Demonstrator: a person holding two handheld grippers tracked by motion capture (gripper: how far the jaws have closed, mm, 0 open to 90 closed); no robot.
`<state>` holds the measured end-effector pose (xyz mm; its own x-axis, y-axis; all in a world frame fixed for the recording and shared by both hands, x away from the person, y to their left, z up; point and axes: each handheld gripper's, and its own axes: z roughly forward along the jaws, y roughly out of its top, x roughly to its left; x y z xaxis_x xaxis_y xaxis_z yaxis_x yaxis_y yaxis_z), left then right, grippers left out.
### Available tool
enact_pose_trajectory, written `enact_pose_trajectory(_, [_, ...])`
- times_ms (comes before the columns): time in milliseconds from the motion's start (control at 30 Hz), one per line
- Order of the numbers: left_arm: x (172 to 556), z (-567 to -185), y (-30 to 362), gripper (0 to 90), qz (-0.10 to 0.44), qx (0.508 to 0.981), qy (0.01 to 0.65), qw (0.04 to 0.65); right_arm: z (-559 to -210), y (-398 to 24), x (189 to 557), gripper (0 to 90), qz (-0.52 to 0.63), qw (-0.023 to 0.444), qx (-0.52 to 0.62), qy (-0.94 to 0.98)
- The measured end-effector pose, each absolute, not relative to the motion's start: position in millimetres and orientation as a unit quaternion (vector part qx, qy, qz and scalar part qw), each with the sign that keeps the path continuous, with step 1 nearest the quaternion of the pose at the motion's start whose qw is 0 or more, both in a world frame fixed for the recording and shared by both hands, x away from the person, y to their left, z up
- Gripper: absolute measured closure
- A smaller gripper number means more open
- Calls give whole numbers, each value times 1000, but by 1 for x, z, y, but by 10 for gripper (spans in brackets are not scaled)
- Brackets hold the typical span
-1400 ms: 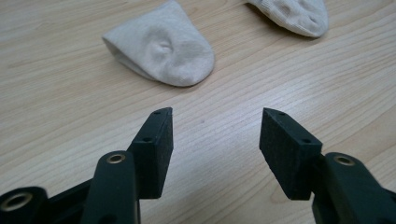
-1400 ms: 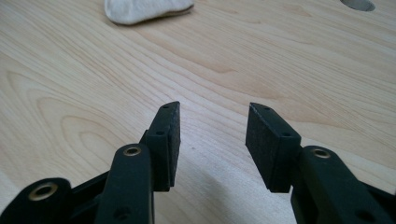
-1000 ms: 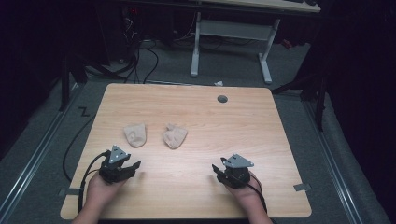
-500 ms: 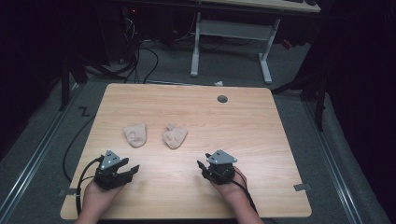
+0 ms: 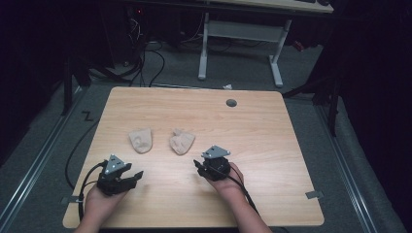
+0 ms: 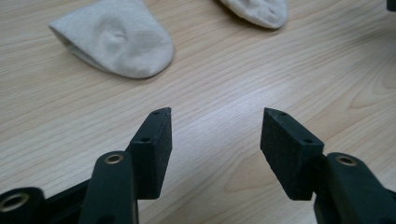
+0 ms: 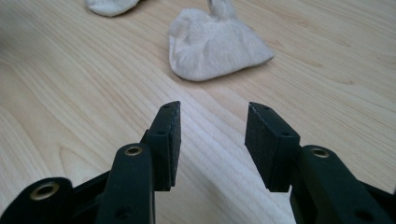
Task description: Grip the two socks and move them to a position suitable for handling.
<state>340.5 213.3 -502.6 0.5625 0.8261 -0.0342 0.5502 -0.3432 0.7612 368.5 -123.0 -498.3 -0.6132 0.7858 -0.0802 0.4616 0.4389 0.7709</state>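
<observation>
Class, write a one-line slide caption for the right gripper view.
Right gripper, jaws open and empty, faces a crumpled beige sock on the wooden table.

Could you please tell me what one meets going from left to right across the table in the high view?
Left gripper → left sock → right sock → right gripper → round hole in the table top.
</observation>
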Motion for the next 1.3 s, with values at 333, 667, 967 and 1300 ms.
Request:
enact_pose_trajectory(333, [347,-503,224,455,175,786,452,383,-490,-106,384,604,376,213,376,820])
enact_pose_trajectory(667, [344,-500,218,447,179,794,432,387,-487,-94,419,900,364,200,384,825])
enact_pose_trajectory(967, [345,-500,219,447,176,795,430,390,-493,-85,463,895,346,189,397,829])
enact_pose_trajectory(1300, [346,-501,219,446,170,797,427,392,-497,-73,485,892,345,184,412,823])
